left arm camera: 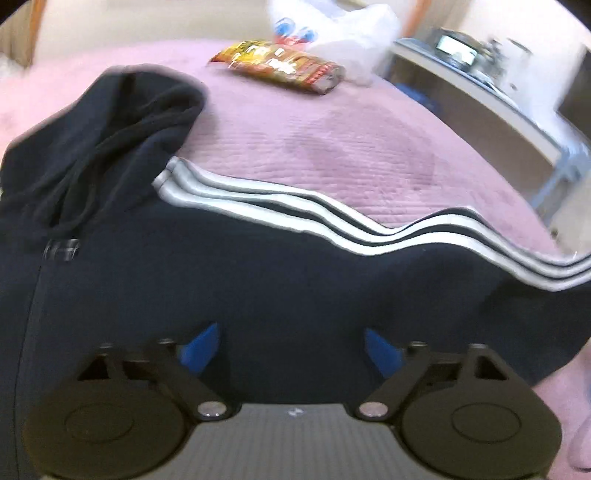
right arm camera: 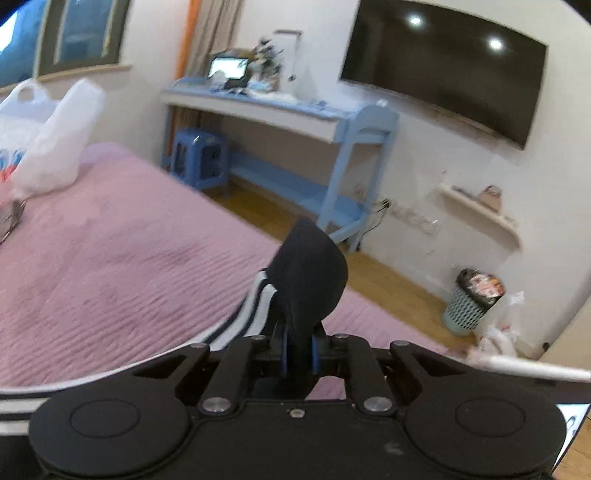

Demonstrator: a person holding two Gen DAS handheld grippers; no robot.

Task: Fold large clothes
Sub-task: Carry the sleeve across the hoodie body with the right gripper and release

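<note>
- So we've got a navy zip hoodie (left arm camera: 258, 280) with white sleeve stripes (left arm camera: 332, 221) spread on the pink bedspread (left arm camera: 332, 147), hood (left arm camera: 122, 122) bunched up at the far left in the left wrist view.
- Our right gripper (right arm camera: 298, 354) has its fingers pinched narrow on the sleeve end (right arm camera: 310, 280), which pokes up above them with the stripes trailing off to the left. Looks lifted off the bed, though we can't tell how high.
- Our left gripper (left arm camera: 291, 347) sits over the hoodie's body with its fingers spread wide, holding nothing.
- We reckon the step here is folding that sleeve across the body. To do it well, we'd carry the sleeve low and flat so it lands straight, stripes running even rather than wavy like they are now.
- The left gripper could press down on the torso near the shoulder to pin it, otherwise the whole thing probably drags along.
- The grip is only on the sleeve's end, so a quick pull might slip it out. Slow is better.
- The snack packet (left arm camera: 280, 66) and white plastic bag (left arm camera: 332, 33) sit well away at the far side, so they shouldn't get in the way.
</note>
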